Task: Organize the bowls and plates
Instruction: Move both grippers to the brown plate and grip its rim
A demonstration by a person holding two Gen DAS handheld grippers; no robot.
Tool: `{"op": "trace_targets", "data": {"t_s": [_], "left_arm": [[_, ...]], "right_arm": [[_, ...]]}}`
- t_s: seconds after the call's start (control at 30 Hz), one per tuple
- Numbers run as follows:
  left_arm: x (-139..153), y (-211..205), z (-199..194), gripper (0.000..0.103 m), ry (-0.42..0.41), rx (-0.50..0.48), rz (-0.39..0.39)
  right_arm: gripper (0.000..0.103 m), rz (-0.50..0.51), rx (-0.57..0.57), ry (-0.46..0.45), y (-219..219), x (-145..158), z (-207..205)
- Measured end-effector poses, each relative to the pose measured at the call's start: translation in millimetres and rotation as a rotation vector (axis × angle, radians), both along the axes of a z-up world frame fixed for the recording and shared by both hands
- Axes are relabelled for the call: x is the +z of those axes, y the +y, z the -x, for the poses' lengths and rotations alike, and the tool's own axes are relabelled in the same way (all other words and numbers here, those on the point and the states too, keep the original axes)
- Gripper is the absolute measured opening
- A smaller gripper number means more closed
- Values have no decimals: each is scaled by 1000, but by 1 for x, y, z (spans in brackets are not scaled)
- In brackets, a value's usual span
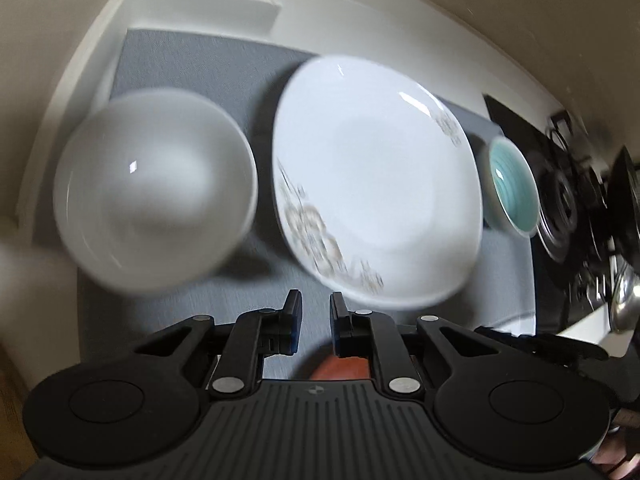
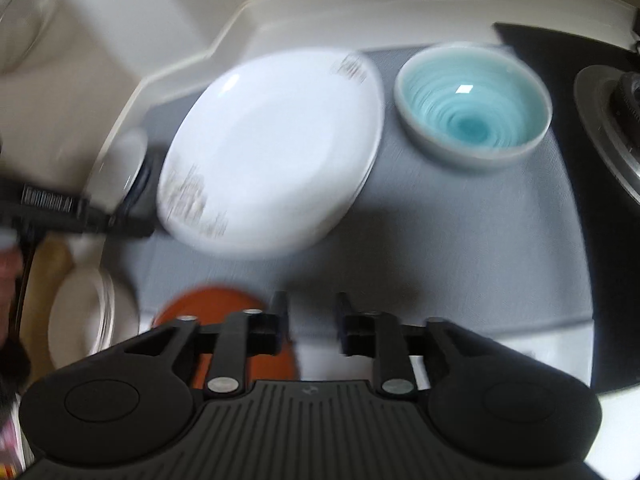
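Both fisheye cameras look steeply down from close above a grey mat [image 1: 192,64] on a kitchen counter. The left wrist view sits toward the mat's left end, facing the back wall; the right wrist view looks from further right. Both share the patterned white plate [image 1: 376,176] [image 2: 272,148] and the turquoise bowl [image 1: 514,188] [image 2: 472,104].

White bowl [image 1: 154,190] upright left, floral white plate [image 1: 376,184] flat centre, teal ribbed bowl [image 2: 474,104] right
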State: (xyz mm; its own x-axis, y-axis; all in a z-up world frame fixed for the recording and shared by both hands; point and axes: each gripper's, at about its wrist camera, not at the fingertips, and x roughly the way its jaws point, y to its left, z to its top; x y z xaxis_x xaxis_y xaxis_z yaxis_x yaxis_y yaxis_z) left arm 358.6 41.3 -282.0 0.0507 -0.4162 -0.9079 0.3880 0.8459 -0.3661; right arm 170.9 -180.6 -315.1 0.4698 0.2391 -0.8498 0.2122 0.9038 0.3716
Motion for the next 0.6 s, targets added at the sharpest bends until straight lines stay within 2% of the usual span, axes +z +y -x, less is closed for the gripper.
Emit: {"op": "trace_targets", "data": {"t_s": [0.07,0.17,0.23,0.27,0.3,0.37,0.47,0.57,0.6], "left_arm": [[-3,-1,11,21,16,-9,-11],[-10,-4,23,24,39,-20,-28],[-14,-6,28,26,44,-20,-45],[-16,-8,29,27,47,-20,-52],[-18,-10,32,29,49,-22,-60],[-24,-14,37,30,57,-30,-73],[-29,-21,46,30,74,-61,-78],[-34,-30,54,31,86,-82,-96],[-36,-31,55,30,91,-83,-102]], "right_arm": [[42,12,64,25,14,-7,10],[40,65,148,61,35,-22,18],[26,125,188,41,42,-26,19],[14,152,201,46,42,-27,16],[9,177,196,45,40,-28,13],[7,185,159,40,29,-29,8],[6,139,97,38,13,-28,3],[13,122,70,58,7,-28,5],[21,114,69,64,7,-28,7]]}}
